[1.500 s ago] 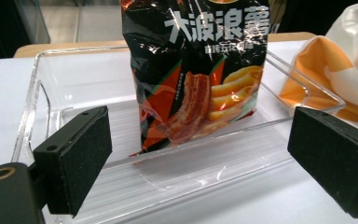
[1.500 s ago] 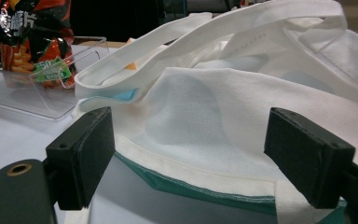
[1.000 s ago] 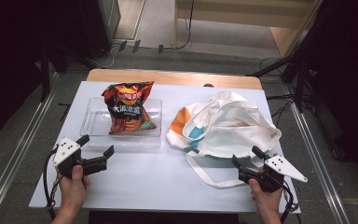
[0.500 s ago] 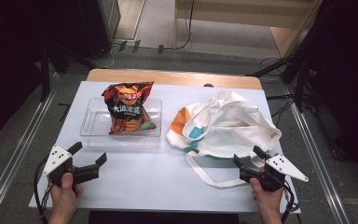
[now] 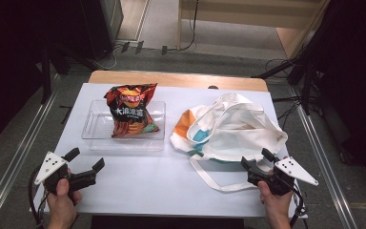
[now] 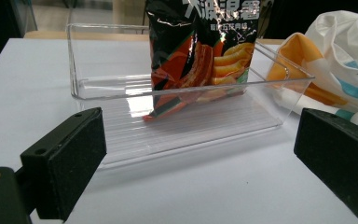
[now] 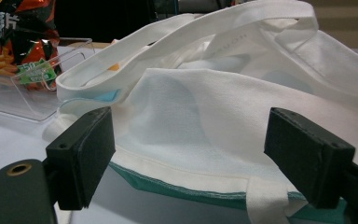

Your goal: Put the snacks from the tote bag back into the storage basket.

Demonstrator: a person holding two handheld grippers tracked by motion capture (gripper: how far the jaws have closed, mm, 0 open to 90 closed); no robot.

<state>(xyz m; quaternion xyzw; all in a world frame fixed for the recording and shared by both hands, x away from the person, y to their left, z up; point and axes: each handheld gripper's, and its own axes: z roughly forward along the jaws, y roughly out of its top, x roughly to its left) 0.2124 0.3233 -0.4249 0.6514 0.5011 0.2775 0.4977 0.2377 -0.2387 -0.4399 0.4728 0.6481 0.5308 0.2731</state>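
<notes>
Left hand-held gripper (image 5: pixel 85 160) sits at the near left corner of the white worktop (image 5: pixel 162 176) in the high view, jaws spread wide with nothing between them, pointing right and slightly away from me. My left hand (image 5: pixel 62 202) grips it from below, grey plate on top. Right hand-held gripper (image 5: pixel 258 161) at the near right, held in my right hand (image 5: pixel 274 202), jaws likewise well apart and empty, tips just at the near edge of the tote bag (image 5: pixel 233 126). Bag is white cloth with orange and teal patches, slumped on the right half of the worktop; one long strap (image 5: pixel 209 177) loops out toward me. Clear plastic tray (image 5: pixel 93 136) on the left half, well apart from my left gripper. Chip bag (image 5: pixel 131 112), red and black, stands leaning in the tray, its top sticking out past the far rim

Left gripper view: both black jaws low at the edges, wide gap, holding nothing. Clear tray (image 6: pixel 121 88) straight ahead on the worktop (image 6: pixel 23 84), chip bag (image 6: pixel 200 51) propped inside it toward the right end, lower edge on the ribbed floor. Tote bag (image 6: pixel 340 60) just beside the tray's right end; cannot tell whether they touch

Right gripper view: jaws wide open, empty, framing the tote bag (image 7: pixel 223 121) close ahead. White folds piled up, teal hem along the bottom, straps draped over the top. Chip bag (image 7: pixel 9 37) and a corner of the tray (image 7: pixel 37 88) at far left
</notes>
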